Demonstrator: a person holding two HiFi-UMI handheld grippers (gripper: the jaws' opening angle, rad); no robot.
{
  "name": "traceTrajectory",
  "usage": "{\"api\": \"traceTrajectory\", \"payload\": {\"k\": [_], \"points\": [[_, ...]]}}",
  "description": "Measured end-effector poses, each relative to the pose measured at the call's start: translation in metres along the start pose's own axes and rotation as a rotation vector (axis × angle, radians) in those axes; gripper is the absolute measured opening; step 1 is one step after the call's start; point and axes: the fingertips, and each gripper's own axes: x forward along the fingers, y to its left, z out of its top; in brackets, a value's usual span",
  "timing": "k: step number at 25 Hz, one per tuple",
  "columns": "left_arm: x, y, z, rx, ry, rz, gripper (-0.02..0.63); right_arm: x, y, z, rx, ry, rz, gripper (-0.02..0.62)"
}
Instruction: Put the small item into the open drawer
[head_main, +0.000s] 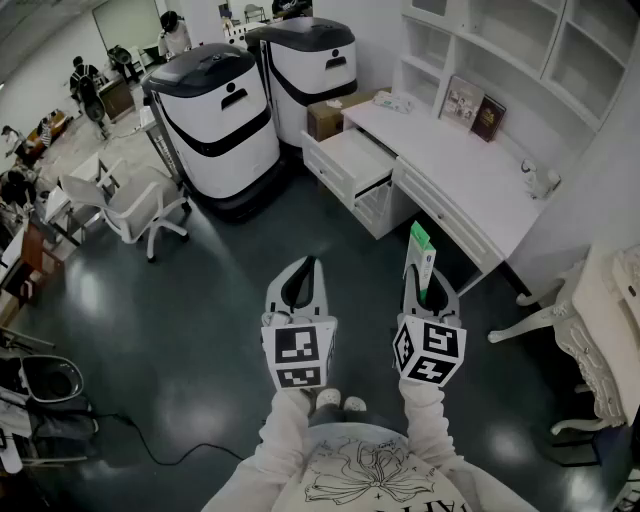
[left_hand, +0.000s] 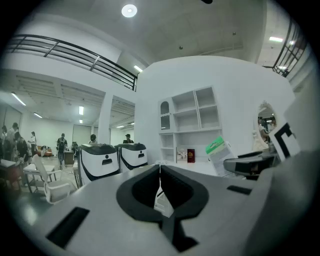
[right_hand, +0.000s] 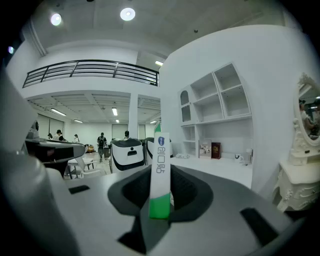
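My right gripper (head_main: 423, 278) is shut on a small white and green box (head_main: 420, 255), which stands up between its jaws (right_hand: 161, 172). The same box shows at the right of the left gripper view (left_hand: 218, 155). My left gripper (head_main: 303, 272) is shut with nothing in it; its jaws meet in a thin line (left_hand: 160, 187). The open drawer (head_main: 355, 162) juts from the left end of the white desk (head_main: 470, 175), ahead of both grippers and well beyond them. Both grippers hang side by side over the dark floor.
Two large white and black machines (head_main: 222, 120) stand left of the drawer, with a cardboard box (head_main: 328, 115) beside them. A white chair (head_main: 135, 203) is at the left. Books (head_main: 473, 108) lean at the desk's back. A white ornate table (head_main: 600, 335) stands at the right.
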Motion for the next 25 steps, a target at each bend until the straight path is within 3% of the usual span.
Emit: {"api": "traceTrajectory", "payload": {"k": [14, 25], "points": [[0.016, 0.012, 0.002, -0.002, 0.002, -0.015, 0.008, 0.019, 0.008, 0.001, -0.026, 0.006, -0.01, 0.089], [0.033, 0.035, -0.01, 0.004, 0.017, -0.043, 0.008, 0.041, 0.028, -0.016, 0.011, 0.036, -0.02, 0.089]]}}
